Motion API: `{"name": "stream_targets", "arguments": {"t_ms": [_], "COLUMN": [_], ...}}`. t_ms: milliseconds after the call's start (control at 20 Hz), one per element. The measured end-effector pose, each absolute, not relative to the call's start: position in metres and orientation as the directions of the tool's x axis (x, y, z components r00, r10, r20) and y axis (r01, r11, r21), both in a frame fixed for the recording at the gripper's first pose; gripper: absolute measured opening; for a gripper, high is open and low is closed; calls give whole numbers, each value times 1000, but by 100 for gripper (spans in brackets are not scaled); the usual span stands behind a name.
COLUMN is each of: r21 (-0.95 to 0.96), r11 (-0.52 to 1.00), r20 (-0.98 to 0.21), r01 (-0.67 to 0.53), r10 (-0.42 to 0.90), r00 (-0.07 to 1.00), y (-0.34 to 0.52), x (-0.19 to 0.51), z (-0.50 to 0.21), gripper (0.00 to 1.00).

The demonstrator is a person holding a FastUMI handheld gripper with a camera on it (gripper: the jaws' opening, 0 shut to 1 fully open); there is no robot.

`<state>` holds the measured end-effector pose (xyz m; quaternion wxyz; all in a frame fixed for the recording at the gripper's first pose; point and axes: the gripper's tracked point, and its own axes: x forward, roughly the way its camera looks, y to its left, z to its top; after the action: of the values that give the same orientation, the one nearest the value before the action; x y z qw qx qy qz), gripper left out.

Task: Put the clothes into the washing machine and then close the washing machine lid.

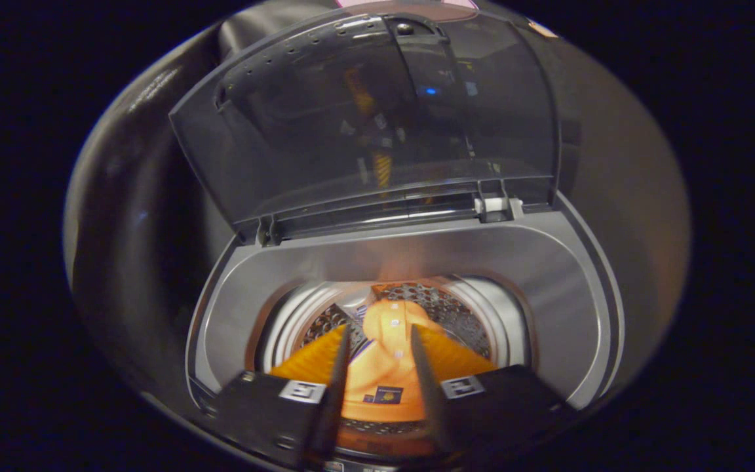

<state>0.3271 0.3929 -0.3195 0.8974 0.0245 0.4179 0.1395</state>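
My gripper reaches down over the open top of a grey washing machine. An orange shirt with a buttoned placket and a small dark patch fills the gap between the two fingers. Both fingers press on its sides, so the gripper is shut on it. The shirt's far end hangs down into the perforated steel drum. The smoky see-through lid stands raised on its hinges at the back of the opening, well beyond the fingers.
The machine's grey rim rings the round drum mouth. A white hinge clip sits at the lid's lower right corner. Dark cloth walls close in behind and on both sides of the machine.
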Motion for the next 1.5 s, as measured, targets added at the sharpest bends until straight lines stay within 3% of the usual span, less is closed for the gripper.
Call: {"name": "stream_targets", "arguments": {"t_ms": [150,650,1150,1500], "r21": [173,70,62,67], "r11": [955,958,955,968], "r20": [-722,-616,-332,-191], "r01": [-242,-279,-290,-242], "r10": [290,262,294,250], "r00": [628,743,896,949], "y": [396,394,421,440], "x": [328,340,401,460], "z": [-302,-198,-56,-34], "gripper": [98,98,97,97]}}
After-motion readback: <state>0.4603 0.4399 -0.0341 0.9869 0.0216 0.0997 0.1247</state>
